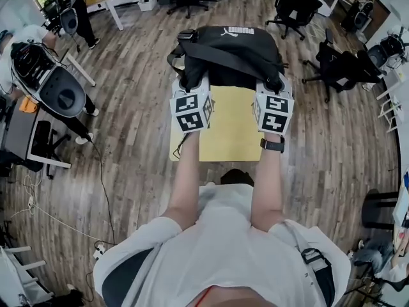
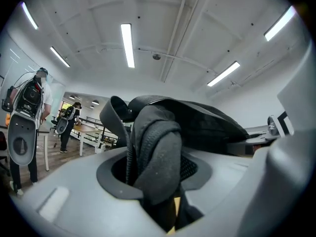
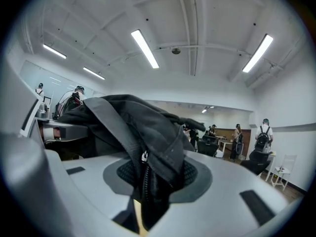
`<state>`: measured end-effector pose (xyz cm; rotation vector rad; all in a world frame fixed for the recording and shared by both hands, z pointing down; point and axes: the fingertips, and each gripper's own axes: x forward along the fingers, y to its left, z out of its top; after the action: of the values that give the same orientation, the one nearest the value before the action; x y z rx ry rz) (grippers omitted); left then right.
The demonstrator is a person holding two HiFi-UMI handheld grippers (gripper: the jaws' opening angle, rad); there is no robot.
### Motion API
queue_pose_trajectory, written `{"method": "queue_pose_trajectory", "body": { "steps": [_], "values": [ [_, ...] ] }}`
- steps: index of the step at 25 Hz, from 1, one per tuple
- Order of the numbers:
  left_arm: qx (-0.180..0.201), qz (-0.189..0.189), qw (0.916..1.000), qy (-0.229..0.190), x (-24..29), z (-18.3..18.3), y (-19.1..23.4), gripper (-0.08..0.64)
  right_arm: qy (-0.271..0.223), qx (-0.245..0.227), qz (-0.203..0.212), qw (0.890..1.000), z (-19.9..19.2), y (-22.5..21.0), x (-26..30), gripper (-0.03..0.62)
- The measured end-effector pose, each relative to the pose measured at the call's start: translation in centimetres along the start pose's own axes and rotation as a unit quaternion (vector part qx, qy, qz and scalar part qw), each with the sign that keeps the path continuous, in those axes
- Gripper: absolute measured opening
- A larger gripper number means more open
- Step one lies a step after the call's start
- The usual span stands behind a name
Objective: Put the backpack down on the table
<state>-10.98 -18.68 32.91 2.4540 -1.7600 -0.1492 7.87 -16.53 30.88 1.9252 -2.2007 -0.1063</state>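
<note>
The left gripper (image 1: 192, 85) and right gripper (image 1: 276, 87) each pinch backpack (image 1: 230, 47) fabric above the table (image 1: 223, 136). It probably touches down already; releasing remains.

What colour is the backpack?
Black, with a small white logo on top; the head view shows the backpack best.

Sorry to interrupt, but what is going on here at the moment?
A person holds a black backpack with both grippers: the left gripper and the right gripper each clamp a fold of its fabric. The backpack is over the far end of the yellow table; whether it already rests there is unclear.
</note>
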Motion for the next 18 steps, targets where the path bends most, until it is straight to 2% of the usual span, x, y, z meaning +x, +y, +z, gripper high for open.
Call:
{"method": "queue_pose_trajectory", "body": {
  "steps": [5, 18],
  "values": [
    [0.005, -0.012, 0.9997, 0.021, 2.3, -1.4, -0.6, 0.155, 0.026, 0.01, -0.006, 1.0, -1.7, -1.5, 1.9, 0.132],
    [-0.001, 0.016, 0.9966, 0.081, 8.9, -6.4, 1.1, 0.158, 0.084, 0.024, 0.022, 0.996, -7.0, -2.6, 9.9, 0.133]
  ]
}}
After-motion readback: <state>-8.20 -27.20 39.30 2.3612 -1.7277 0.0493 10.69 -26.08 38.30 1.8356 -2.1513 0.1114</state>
